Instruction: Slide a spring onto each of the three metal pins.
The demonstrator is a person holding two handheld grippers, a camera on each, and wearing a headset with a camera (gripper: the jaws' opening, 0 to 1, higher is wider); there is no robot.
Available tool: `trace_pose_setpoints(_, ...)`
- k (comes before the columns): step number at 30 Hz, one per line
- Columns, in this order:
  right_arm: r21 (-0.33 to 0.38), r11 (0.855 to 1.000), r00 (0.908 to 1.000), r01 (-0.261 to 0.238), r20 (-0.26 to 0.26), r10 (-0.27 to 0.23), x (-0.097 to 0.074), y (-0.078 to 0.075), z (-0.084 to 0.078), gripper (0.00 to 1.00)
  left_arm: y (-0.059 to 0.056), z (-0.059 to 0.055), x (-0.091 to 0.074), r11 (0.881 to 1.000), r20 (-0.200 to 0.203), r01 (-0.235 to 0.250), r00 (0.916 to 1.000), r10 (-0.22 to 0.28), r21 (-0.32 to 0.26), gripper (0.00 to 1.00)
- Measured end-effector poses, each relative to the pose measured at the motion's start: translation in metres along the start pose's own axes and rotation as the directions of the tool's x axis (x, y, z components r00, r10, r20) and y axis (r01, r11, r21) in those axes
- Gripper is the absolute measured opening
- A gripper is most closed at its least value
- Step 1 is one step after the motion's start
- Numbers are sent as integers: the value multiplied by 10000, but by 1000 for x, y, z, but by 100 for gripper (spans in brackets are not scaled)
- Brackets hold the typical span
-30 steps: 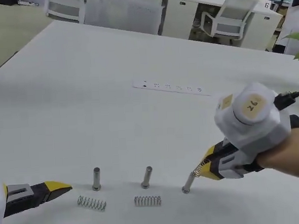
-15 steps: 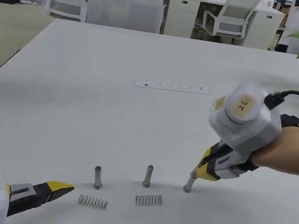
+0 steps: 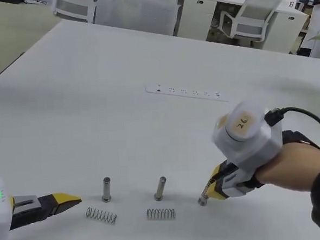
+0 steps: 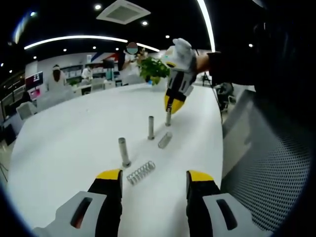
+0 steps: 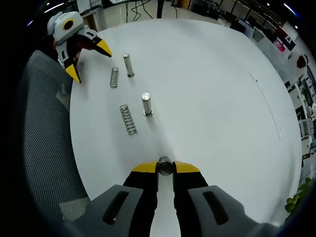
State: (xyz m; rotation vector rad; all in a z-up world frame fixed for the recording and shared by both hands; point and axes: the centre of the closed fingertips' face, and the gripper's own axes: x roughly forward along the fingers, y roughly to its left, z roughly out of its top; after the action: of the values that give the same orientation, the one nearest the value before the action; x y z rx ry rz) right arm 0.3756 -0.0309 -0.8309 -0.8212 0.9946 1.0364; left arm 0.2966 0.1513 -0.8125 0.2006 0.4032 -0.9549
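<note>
Three upright metal pins stand in a row: left pin [image 3: 106, 188], middle pin [image 3: 160, 188], right pin [image 3: 201, 200]. One loose spring [image 3: 101, 215] lies before the left pin and another loose spring [image 3: 161, 213] lies before the middle pin. My right gripper [image 3: 209, 191] is shut on a third spring [image 5: 165, 167], held right at the top of the right pin. In the right gripper view that spring's round end sits between the jaws. My left gripper [image 3: 79, 223] stands open at the near left, empty, just left of the left pin and its spring [image 4: 140, 172].
A white power strip [image 3: 186, 93] lies flat mid-table, well beyond the pins. The white table [image 3: 93, 102] is bare around the row. Office chairs [image 3: 246, 17] and cabinets stand past the far edge. A mesh chair back [image 4: 276, 163] is close beside me.
My right gripper has moved down and left with its spring, closing on the top of the right pin. The left gripper and the loose springs have stayed put.
</note>
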Motion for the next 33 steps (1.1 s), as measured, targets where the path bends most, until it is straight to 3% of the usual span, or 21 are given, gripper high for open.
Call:
trace_pose_setpoints(10, 113, 9999, 10000, -58, 8, 58, 14, 0, -3, 8, 0, 0, 1, 10000, -26, 15, 10000, -15, 14, 46)
trace_pose_setpoints(17, 172, 9999, 9998, 11, 175, -14, 14, -1, -2, 9, -1, -1, 1, 10000, -35, 36, 10000, -36, 15, 46)
trace_pose_setpoints(33, 269, 9995, 9999, 149, -50, -147, 12, 2, -17, 13, 1, -1, 1, 10000, -21, 32, 10000, -32, 15, 45)
